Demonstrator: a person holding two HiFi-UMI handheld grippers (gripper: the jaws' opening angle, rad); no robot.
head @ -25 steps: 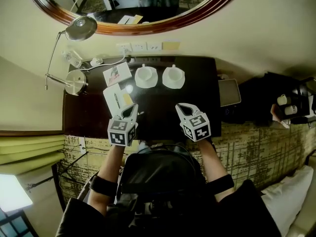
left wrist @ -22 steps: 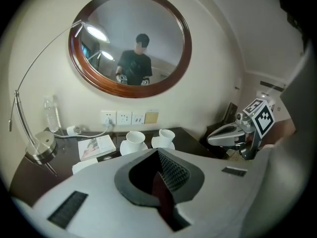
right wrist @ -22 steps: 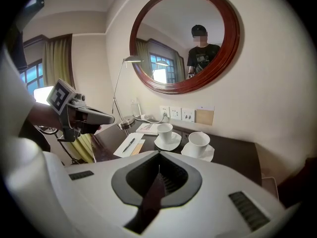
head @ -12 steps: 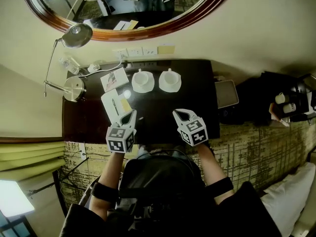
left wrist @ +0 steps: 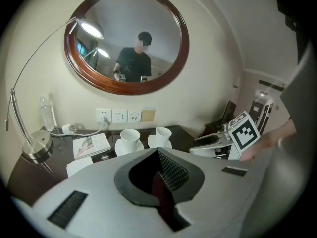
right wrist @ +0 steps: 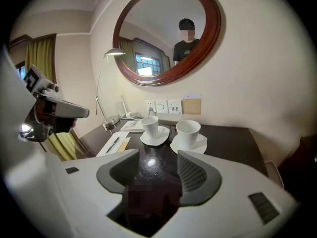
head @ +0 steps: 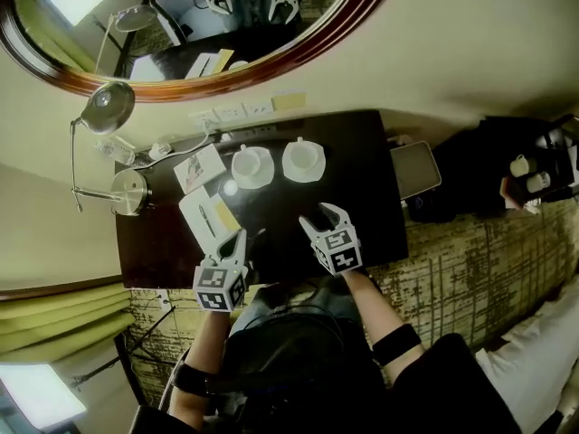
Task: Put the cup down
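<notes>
Now two claws, two cups, two saucers. Left cup [head: 251, 164] and right cup [head: 302, 158] upright, each on own saucer [right wrist: 202, 144], toward the wall side of dark desk [head: 366, 197] — ahead of right claw [head: 321, 213], apart from it. Right claw's jaws just been opening, nothing between. Left claw [head: 240, 236] closed tight, empty.

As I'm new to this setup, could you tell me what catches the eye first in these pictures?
The large oval mirror in a dark wooden frame dominates the cream wall. Below it, on the glossy dark wooden desk, a white ceramic cup on a saucer stands beside a matching second cup, near the wall.
</notes>
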